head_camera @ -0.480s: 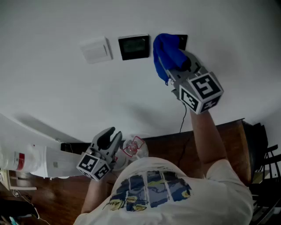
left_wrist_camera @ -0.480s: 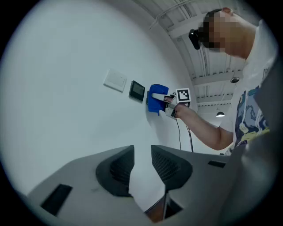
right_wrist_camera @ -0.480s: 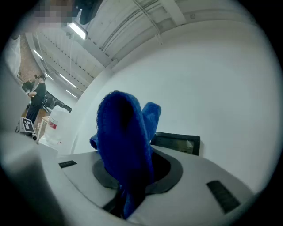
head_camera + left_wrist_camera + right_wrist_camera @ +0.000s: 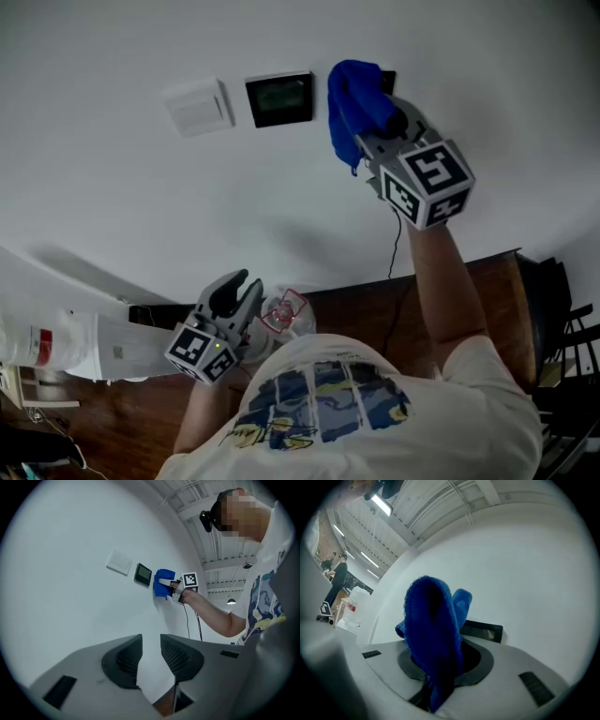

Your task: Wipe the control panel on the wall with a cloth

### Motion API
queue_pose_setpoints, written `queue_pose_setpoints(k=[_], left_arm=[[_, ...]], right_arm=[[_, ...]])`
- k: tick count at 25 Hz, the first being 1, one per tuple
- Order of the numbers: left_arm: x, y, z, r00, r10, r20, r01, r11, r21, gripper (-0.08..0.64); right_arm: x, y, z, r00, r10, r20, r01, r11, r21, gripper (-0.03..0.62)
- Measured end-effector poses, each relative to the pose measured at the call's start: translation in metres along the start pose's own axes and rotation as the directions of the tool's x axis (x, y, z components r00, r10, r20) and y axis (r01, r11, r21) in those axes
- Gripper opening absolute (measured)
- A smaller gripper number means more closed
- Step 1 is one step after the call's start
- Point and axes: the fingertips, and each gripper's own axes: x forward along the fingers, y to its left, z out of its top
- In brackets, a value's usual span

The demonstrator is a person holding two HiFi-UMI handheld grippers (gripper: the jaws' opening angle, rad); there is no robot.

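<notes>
At the wall, right tongs [image 4: 382, 129] clamp our cloth [image 4: 354, 101], nudged slightly across the control panel [image 4: 483, 631]: wiping underway. Left tongs [image 4: 150, 656] ajar, empty.

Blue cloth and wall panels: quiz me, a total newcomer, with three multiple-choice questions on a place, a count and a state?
1. Where is the blue cloth?
A. On the floor.
B. At the right end of the wall fittings.
C. On the person's shirt.
2. How many wall fittings show left of it?
A. None.
B. Two.
C. Five.
3. The left gripper is:
A. open, empty.
B. shut on a rag.
C. shut on a bottle.
Answers:
1 B, it partly covers a dark panel there.
2 B, the white switch plate and the screen panel.
3 A, nothing sits between its parted jaws.
</notes>
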Motion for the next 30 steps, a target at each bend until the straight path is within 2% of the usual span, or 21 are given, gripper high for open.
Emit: queue_pose_setpoints(k=[16,25,30], left_arm=[[0.014,-0.006,0.004,0.999,-0.030,-0.012,0.030,0.999,0.015,0.097],[0.013,-0.008,0.002,0.999,-0.030,-0.016,0.030,0.999,0.015,0.097],[0.013,-0.009,0.000,0.999,-0.031,-0.022,0.032,0.999,0.016,0.097]], right_arm=[[-0.034,-0.051,-0.016,0.994,-0.101,-0.030,0.101,0.995,-0.004,0.091],[-0.053,-0.088,-0.033,0.980,-0.183,-0.072,0.184,0.983,0.002,0.091],[-0.051,-0.097,-0.040,0.980,-0.190,-0.063,0.192,0.981,0.015,0.091]])
